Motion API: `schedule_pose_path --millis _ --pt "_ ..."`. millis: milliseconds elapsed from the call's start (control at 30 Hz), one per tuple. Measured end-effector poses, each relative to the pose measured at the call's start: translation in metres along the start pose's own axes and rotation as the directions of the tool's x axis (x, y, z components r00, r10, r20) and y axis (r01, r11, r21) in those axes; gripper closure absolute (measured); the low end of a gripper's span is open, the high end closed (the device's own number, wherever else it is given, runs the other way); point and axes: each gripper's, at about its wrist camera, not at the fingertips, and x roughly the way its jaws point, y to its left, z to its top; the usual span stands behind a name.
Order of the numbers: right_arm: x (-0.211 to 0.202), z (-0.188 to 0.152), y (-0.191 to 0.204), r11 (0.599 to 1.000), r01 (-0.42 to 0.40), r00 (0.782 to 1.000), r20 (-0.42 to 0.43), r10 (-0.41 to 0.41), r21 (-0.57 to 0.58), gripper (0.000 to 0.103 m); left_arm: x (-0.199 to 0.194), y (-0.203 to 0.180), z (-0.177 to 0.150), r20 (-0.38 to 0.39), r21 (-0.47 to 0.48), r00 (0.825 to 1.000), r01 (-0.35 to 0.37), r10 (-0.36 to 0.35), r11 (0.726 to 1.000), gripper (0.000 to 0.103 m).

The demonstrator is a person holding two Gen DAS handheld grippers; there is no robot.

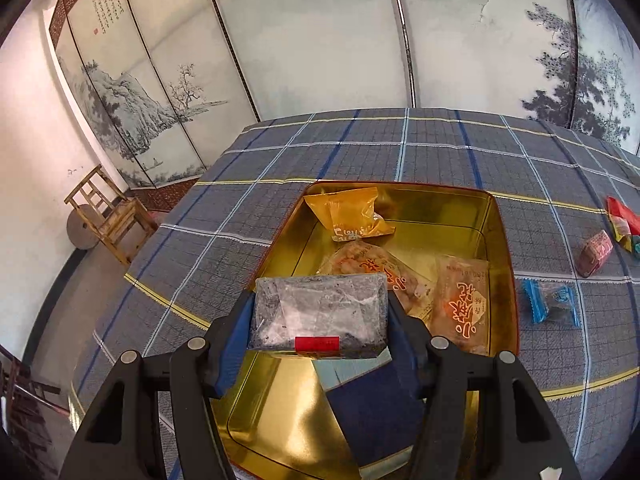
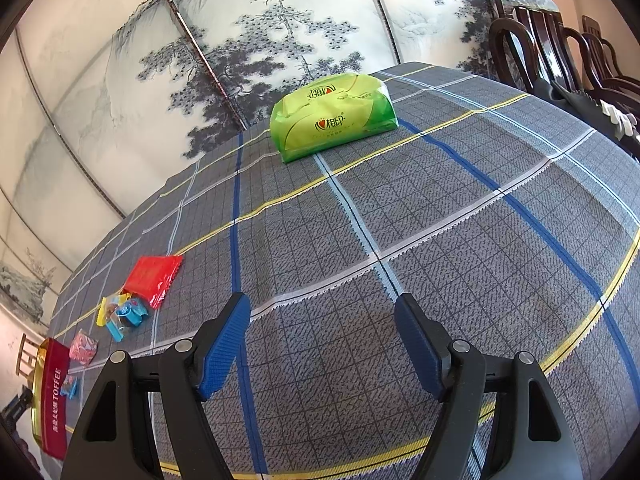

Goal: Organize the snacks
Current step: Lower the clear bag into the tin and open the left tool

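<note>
My left gripper (image 1: 320,312) is shut on a clear-wrapped dark snack bar (image 1: 320,312) with a red label, held over the near part of a gold tin (image 1: 496,216). Inside the tin lie a yellow packet (image 1: 348,212) and two clear packets with orange writing (image 1: 464,300). A blue-wrapped candy (image 1: 552,304), a pink candy (image 1: 594,252) and red and yellow packets (image 1: 622,216) lie on the cloth to the tin's right. My right gripper (image 2: 322,340) is open over bare checked cloth, nothing between its fingers. In the right wrist view the tin's red side (image 2: 56,396) and the loose snacks (image 2: 124,316) sit far left.
A green tissue pack (image 2: 332,116) stands at the far side of the table. Dark wooden chairs (image 2: 560,48) line the right edge; a small bamboo chair (image 1: 108,216) stands on the floor at left. A painted folding screen (image 1: 320,40) backs the table.
</note>
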Motion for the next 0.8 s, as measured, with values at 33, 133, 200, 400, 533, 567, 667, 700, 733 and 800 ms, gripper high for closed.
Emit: schedule_pose_path --millis 33,133,200,400,533,567,667,700,733,800 --pt "0.0 0.0 0.001 1.0 0.0 1.0 0.0 0.0 0.0 0.028 0.003 0.003 0.005 -0.009 -0.019 1.0 0.016 -0.016 1.0 0.045" --pt "0.0 0.001 0.001 1.0 0.0 1.0 -0.001 0.0 -0.001 0.028 0.01 0.0 0.027 -0.005 -0.009 1.0 0.025 -0.025 1.0 0.045" --pt "0.0 0.001 0.001 1.0 0.0 1.0 -0.001 0.0 -0.001 0.028 0.017 -0.003 0.045 -0.019 -0.019 0.998 0.052 -0.052 0.998 0.045" --pt "0.0 0.001 0.001 1.0 0.001 1.0 -0.002 -0.001 -0.001 0.027 0.053 -0.027 0.074 -0.112 -0.017 0.988 0.106 -0.107 0.994 0.045" --pt "0.0 0.001 0.001 1.0 0.002 1.0 -0.003 -0.002 -0.002 0.027 0.075 -0.041 0.074 -0.175 -0.01 0.977 0.118 -0.118 0.993 0.045" --pt "0.0 0.001 0.001 1.0 0.002 1.0 -0.003 -0.002 -0.002 0.027 0.079 -0.045 0.073 -0.182 0.005 0.976 0.118 -0.115 0.993 0.045" --pt "0.0 0.001 0.002 1.0 0.002 1.0 -0.004 -0.002 -0.003 0.027 0.091 -0.049 0.073 -0.219 0.008 0.968 0.124 -0.119 0.992 0.045" --pt "0.0 0.001 0.001 1.0 0.002 1.0 -0.004 -0.002 -0.004 0.027 0.094 -0.049 0.074 -0.225 0.003 0.967 0.125 -0.121 0.992 0.045" --pt "0.0 0.001 0.001 1.0 0.001 1.0 -0.004 -0.001 -0.004 0.027 0.095 -0.049 0.074 -0.232 -0.002 0.964 0.129 -0.126 0.992 0.045" --pt "0.0 0.001 0.001 1.0 0.002 1.0 -0.004 -0.002 -0.004 0.027 0.097 -0.052 0.076 -0.245 -0.008 0.961 0.13 -0.128 0.991 0.045"
